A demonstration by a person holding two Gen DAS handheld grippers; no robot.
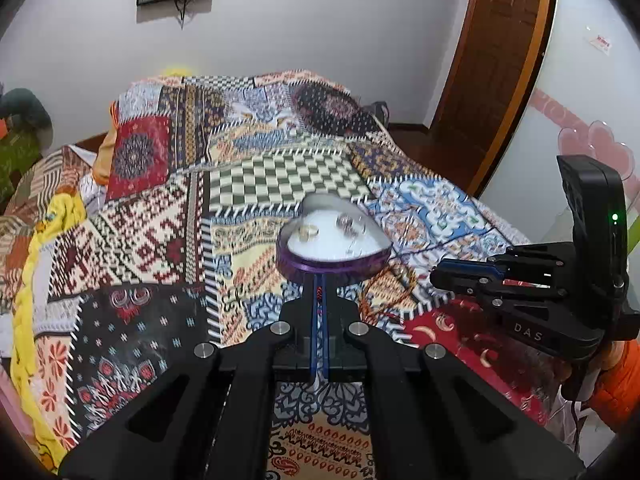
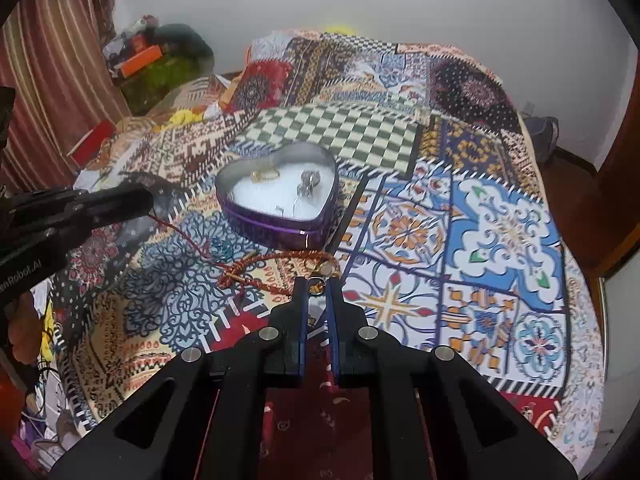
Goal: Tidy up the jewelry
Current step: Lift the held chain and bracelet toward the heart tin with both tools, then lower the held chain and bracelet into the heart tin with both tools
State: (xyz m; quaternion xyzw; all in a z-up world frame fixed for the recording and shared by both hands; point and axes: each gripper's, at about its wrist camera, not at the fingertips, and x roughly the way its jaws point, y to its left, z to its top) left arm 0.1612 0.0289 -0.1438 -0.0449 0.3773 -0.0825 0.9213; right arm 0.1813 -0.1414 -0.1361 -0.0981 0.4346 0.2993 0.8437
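A purple heart-shaped tin (image 2: 280, 224) with a white lining lies on the patterned bedspread. It holds a gold ring (image 2: 265, 175) and silver pieces (image 2: 310, 182). In the left wrist view the tin (image 1: 332, 266) sits just beyond my left gripper (image 1: 320, 280), whose fingers are closed together with no object visible between them. A red-and-gold cord bracelet (image 2: 276, 268) lies in front of the tin. My right gripper (image 2: 317, 286) is narrowly open around the bracelet's gold clasp end (image 2: 318, 285). The right gripper also shows in the left wrist view (image 1: 440, 276).
The patchwork bedspread (image 2: 480, 220) covers the whole bed. Clutter and an orange box (image 2: 140, 60) sit at the far left by a striped curtain. A wooden door (image 1: 500, 60) stands at the right. A yellow cloth (image 1: 36, 272) lies along the bed's left edge.
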